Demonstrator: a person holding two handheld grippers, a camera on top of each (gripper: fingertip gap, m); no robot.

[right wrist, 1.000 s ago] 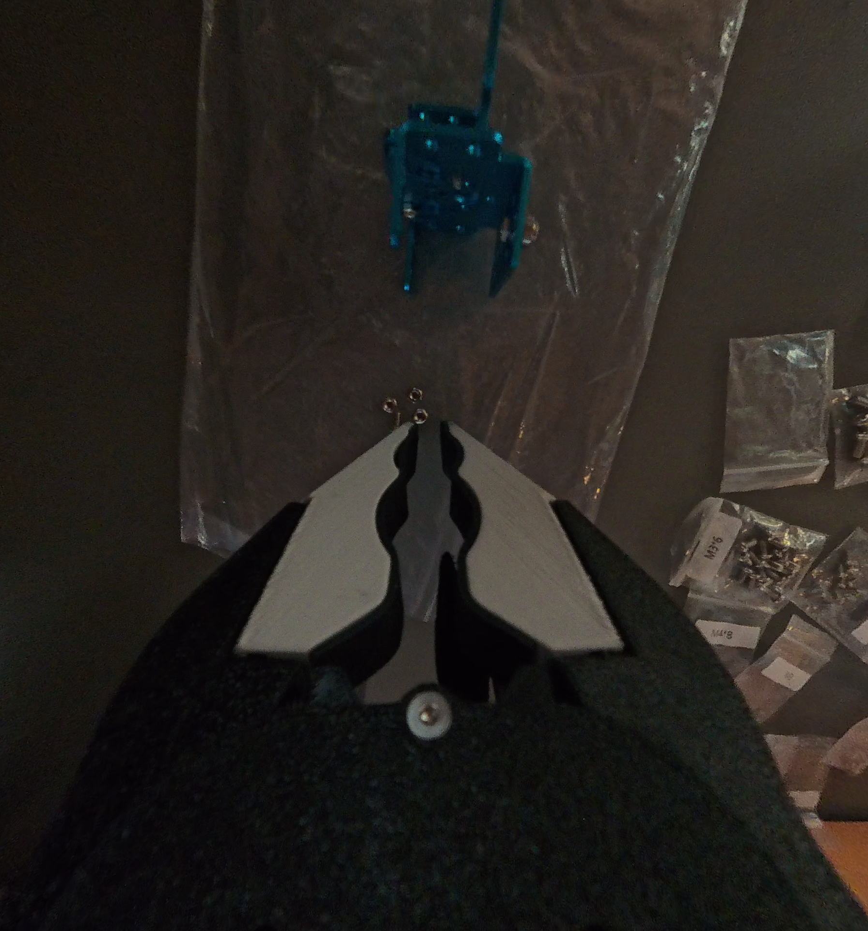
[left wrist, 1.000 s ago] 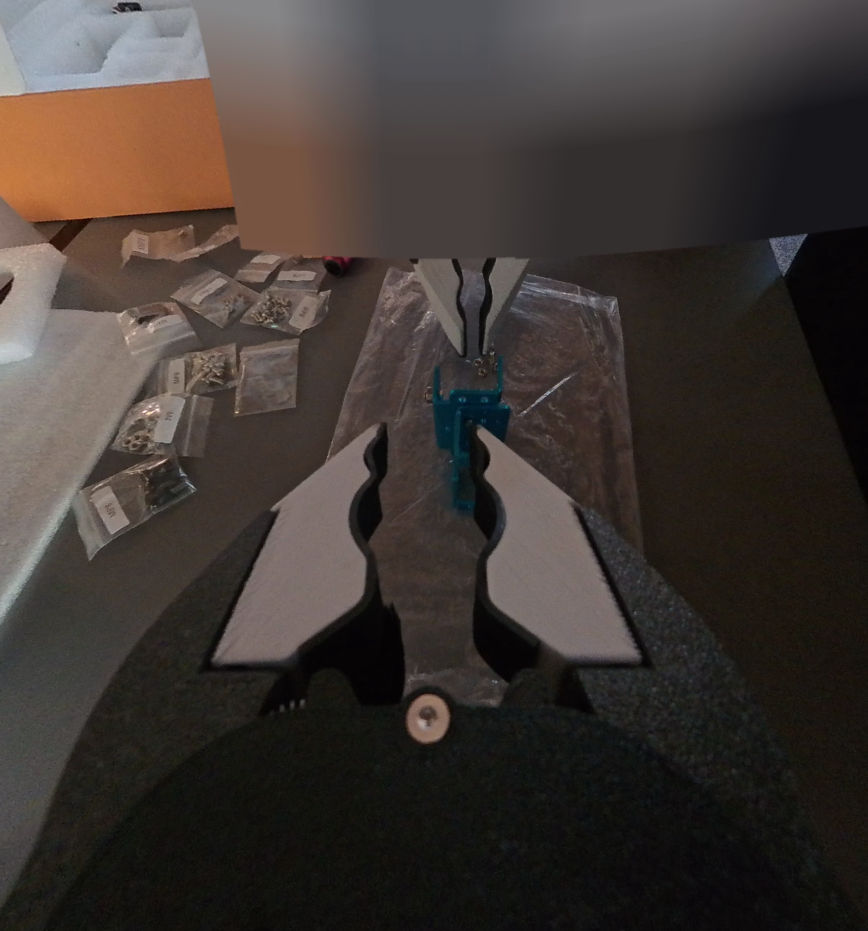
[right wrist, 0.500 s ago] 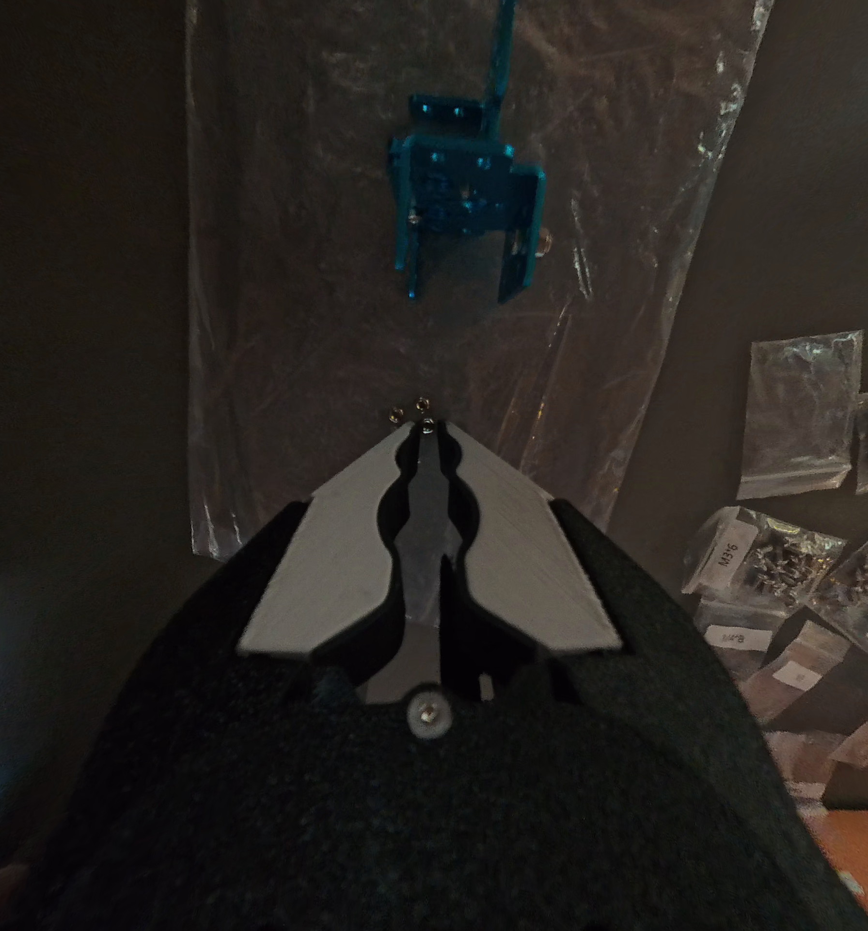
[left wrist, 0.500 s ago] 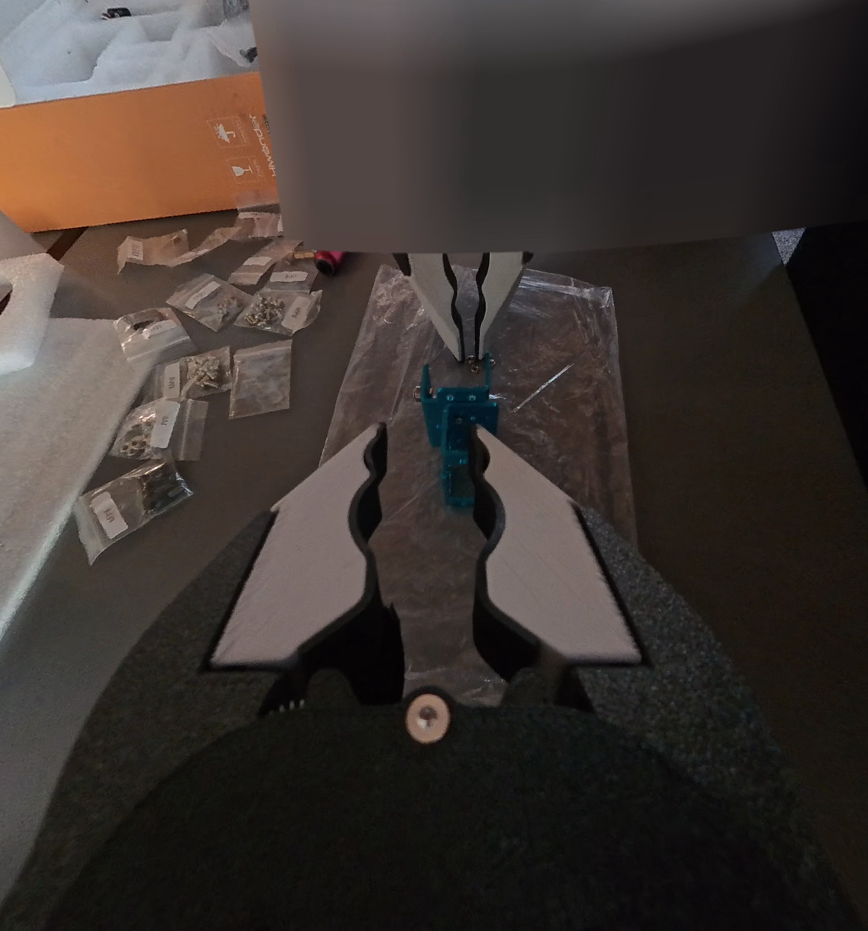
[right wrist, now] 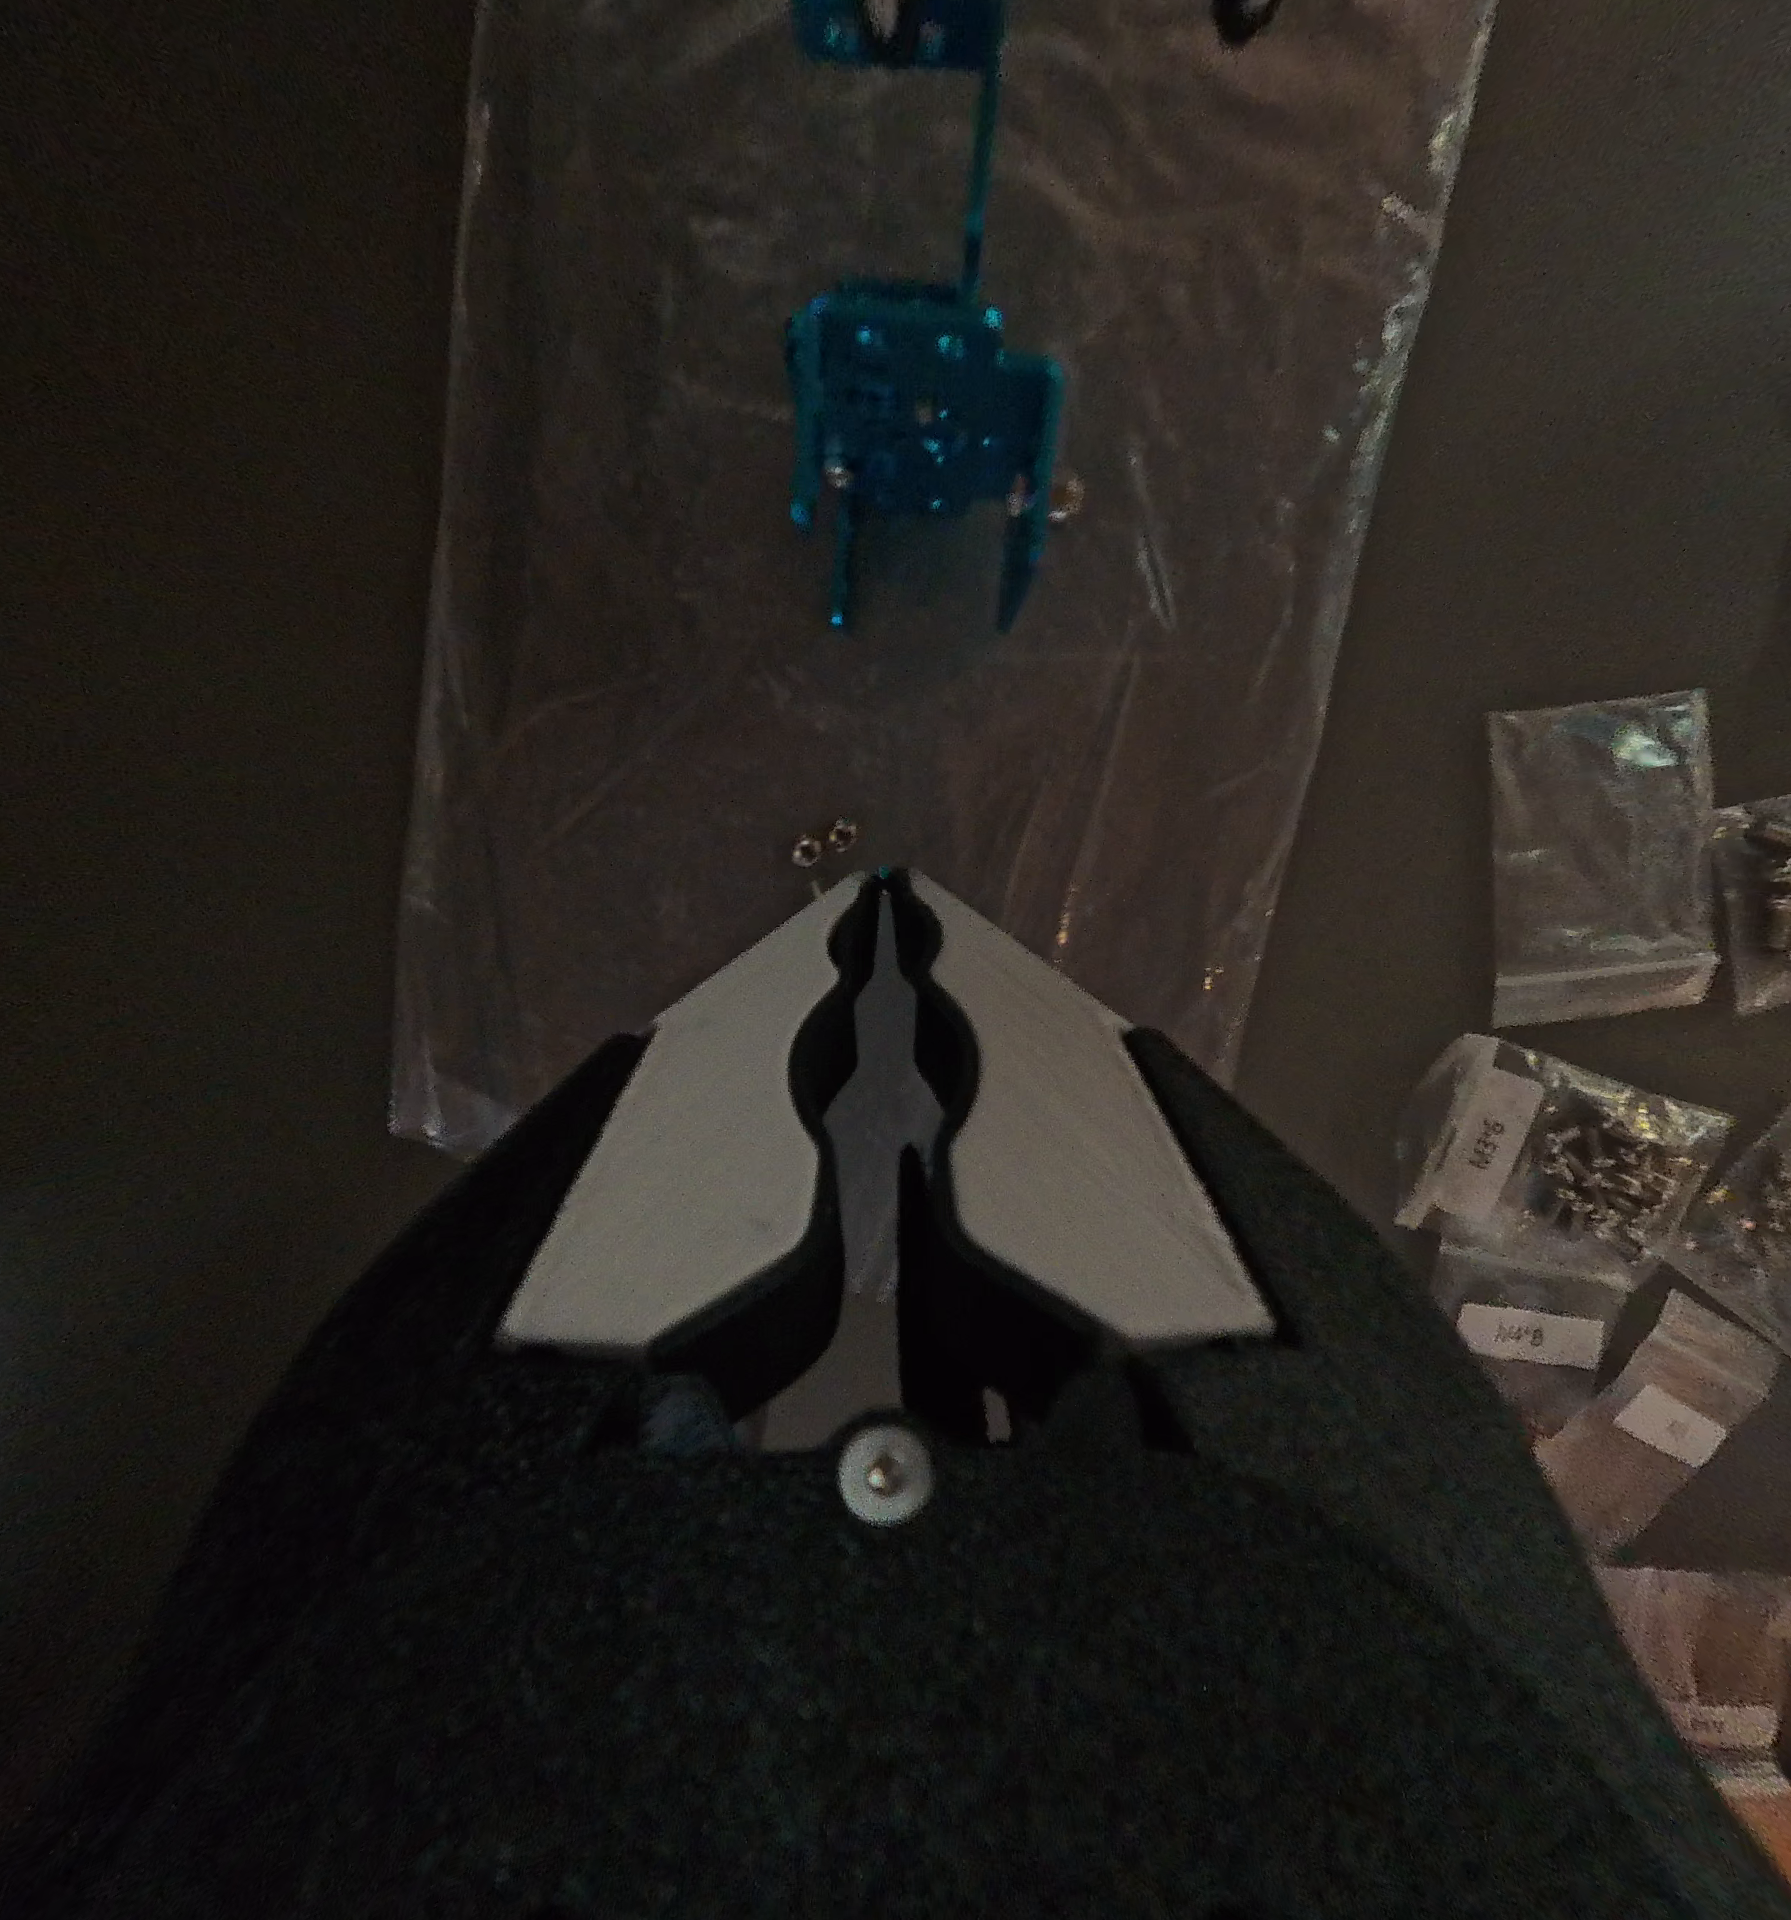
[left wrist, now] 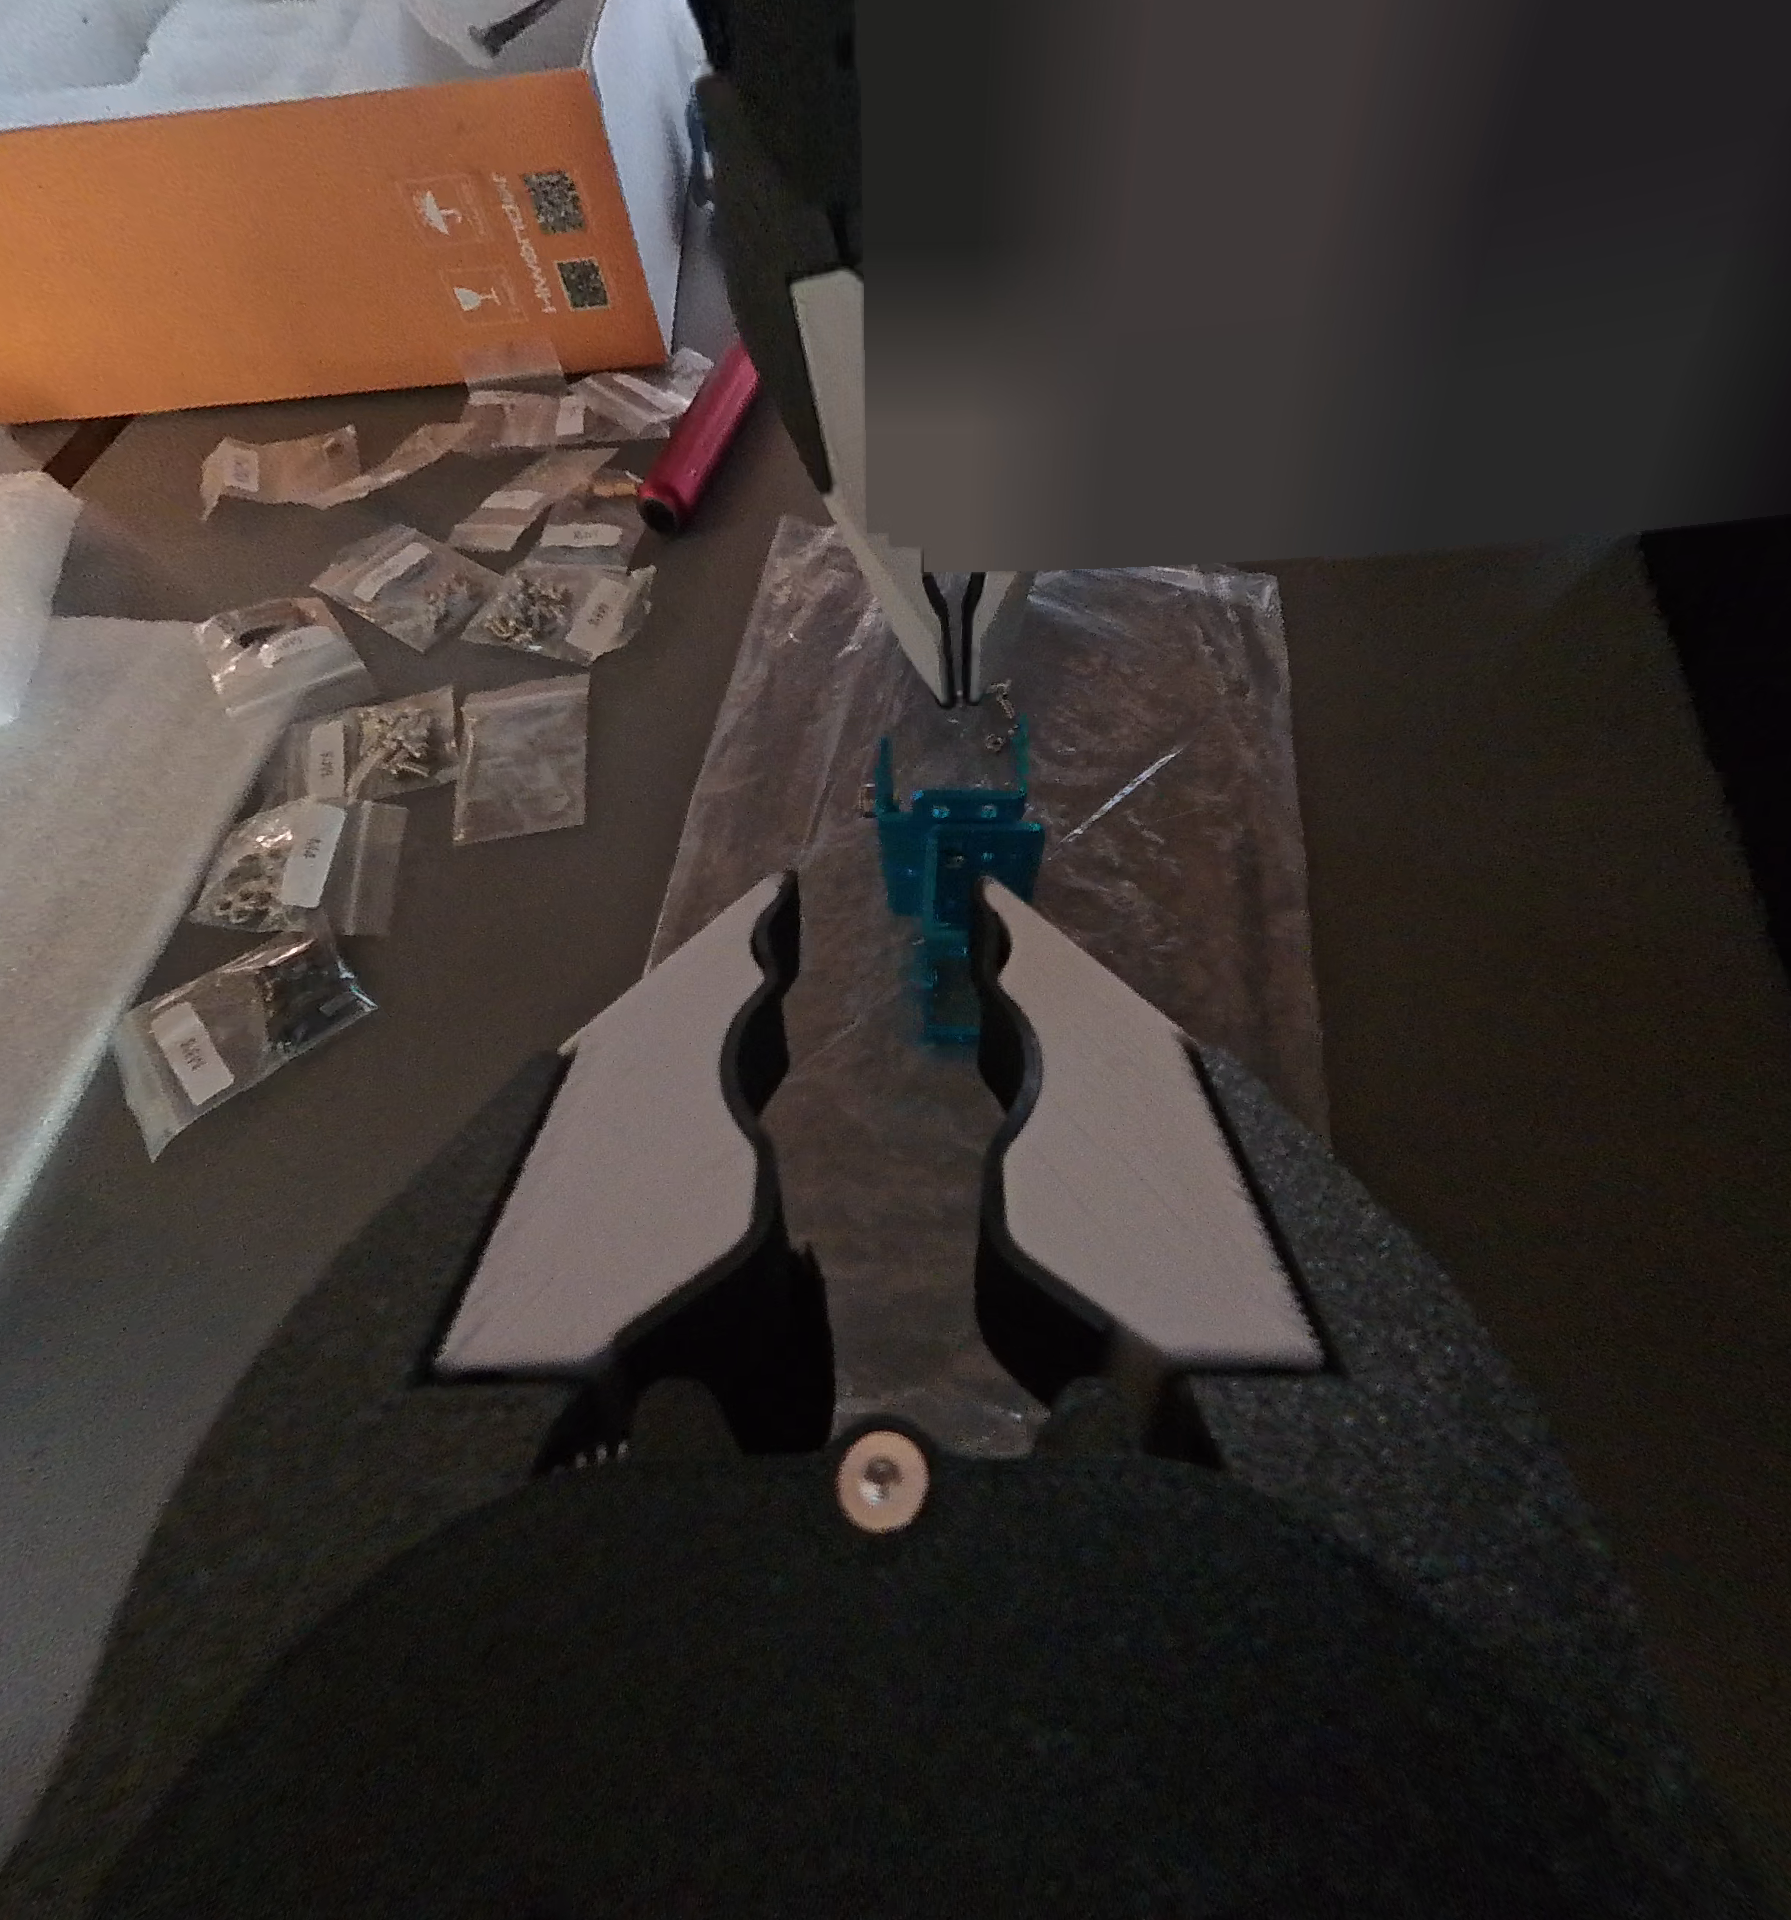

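1. Left wrist view: your left gripper [left wrist: 888, 883] is spread wide and holds nothing. The blue bracket [left wrist: 948, 842] lies on the clear plastic sheet [left wrist: 1182, 831], with its near end reaching between your fingertips, close against the right finger. Whether the finger touches it I cannot tell.
2. Same view, farther off: your right gripper [left wrist: 953, 686] points down at the sheet just beyond the bracket's far end, its tips drawn together. A few tiny metal nuts [left wrist: 995, 698] lie loose beside those tips. They look light enough to skid on the slick plastic, so a slow, square approach would suit them.
3. Same view, to the left: small clear bags [left wrist: 527, 613] of hardware are scattered on the dark table [left wrist: 1493, 935], with a red cylinder [left wrist: 699, 436], an orange box [left wrist: 247, 229] and white foam [left wrist: 39, 831] beyond and beside them, all well apart from both grippers.
4. Right wrist view: the jaws are pinched almost to touching at the tip. Whether a small piece sits between them I cannot tell, since the tip is dark. Two nuts rest just left of the tip, apart from it. The bracket lies farther up the sheet, its two legs pointing back towards you, with more bags off to the right.
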